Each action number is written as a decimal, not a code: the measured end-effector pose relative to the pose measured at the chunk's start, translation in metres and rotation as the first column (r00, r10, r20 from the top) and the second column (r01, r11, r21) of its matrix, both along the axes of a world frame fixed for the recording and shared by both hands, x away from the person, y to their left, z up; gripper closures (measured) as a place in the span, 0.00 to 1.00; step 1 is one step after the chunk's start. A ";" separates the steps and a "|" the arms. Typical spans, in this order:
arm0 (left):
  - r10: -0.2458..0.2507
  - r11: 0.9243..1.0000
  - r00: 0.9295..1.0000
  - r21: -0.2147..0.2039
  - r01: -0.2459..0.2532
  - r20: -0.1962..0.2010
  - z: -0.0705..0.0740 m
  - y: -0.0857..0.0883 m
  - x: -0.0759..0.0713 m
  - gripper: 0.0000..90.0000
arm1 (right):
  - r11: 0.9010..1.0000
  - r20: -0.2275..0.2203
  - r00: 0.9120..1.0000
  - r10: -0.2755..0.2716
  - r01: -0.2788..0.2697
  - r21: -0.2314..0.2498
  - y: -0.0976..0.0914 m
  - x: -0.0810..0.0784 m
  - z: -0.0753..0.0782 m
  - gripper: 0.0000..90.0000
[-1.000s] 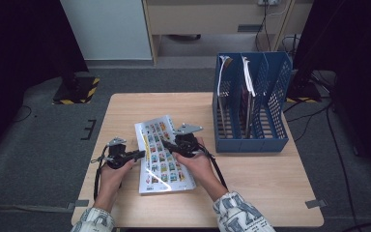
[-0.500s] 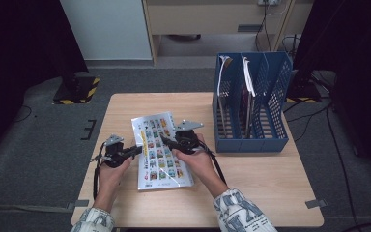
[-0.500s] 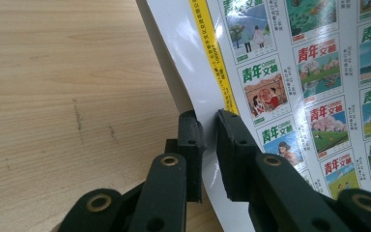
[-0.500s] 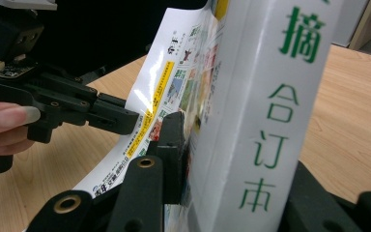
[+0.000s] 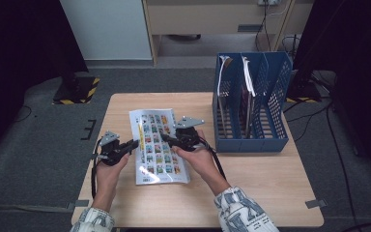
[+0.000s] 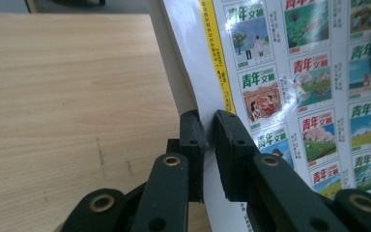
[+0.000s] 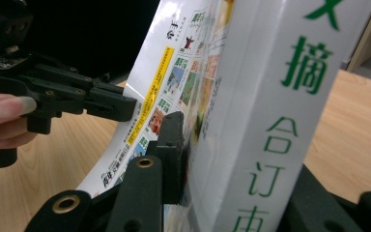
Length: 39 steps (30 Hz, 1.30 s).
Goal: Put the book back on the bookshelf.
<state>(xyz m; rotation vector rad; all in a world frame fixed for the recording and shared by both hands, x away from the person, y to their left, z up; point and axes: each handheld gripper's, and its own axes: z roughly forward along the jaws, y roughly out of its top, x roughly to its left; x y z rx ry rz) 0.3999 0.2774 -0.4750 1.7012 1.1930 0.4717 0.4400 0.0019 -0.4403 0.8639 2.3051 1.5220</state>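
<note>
the magazine lies at the table's centre, your left claw clamped on its cover edge at nine o'clock, your right claw gripping its thick spine side at three o'clock; the blue file rack stands at two o'clock.

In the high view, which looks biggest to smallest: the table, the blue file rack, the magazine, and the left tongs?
1. table
2. blue file rack
3. magazine
4. left tongs
The rack stands tall, so its lead over the magazine is less sure.
</note>
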 end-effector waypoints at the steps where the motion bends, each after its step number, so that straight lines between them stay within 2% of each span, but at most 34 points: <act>1: 0.000 1.000 1.000 0.000 0.000 0.000 0.000 0.000 0.000 0.91 | 1.000 0.006 1.000 0.000 0.000 0.004 0.000 0.000 0.001 0.77; 2: 0.009 1.000 1.000 0.001 -0.009 0.024 0.004 0.002 -0.001 0.92 | 1.000 0.008 1.000 -0.002 0.002 0.010 0.001 0.000 0.002 0.77; 3: 0.012 1.000 0.999 0.002 -0.012 0.032 0.006 0.002 -0.002 0.92 | 1.000 0.006 1.000 -0.001 0.001 0.011 0.001 0.001 0.003 0.77; 12: 0.001 1.000 1.000 0.011 -0.001 0.018 0.003 0.004 -0.001 0.93 | 1.000 0.016 0.999 0.029 -0.029 0.005 0.004 0.001 0.003 0.77; 22: -0.013 0.999 1.000 0.034 0.012 0.022 0.002 -0.004 -0.002 0.93 | 0.997 0.000 0.997 0.078 -0.078 0.002 0.009 0.001 0.012 0.68; 25: -0.016 0.999 1.000 0.030 0.015 0.018 0.001 -0.003 -0.002 0.93 | 0.997 0.002 0.997 0.077 -0.077 -0.004 0.011 0.001 0.011 0.69; 28: -0.013 1.000 1.000 0.026 0.013 0.014 0.001 -0.003 -0.002 0.93 | 0.998 0.010 0.998 0.065 -0.065 -0.011 0.011 0.002 0.009 0.75; 33: -0.007 1.000 1.000 0.021 0.007 0.022 0.002 -0.003 -0.001 0.93 | 0.999 0.005 0.999 0.038 -0.038 -0.001 0.009 0.005 0.008 0.77; 39: 0.010 1.000 0.998 0.001 -0.010 0.056 0.013 -0.004 0.003 0.93 | 1.000 0.055 0.998 0.021 -0.022 0.010 0.007 0.008 0.015 0.79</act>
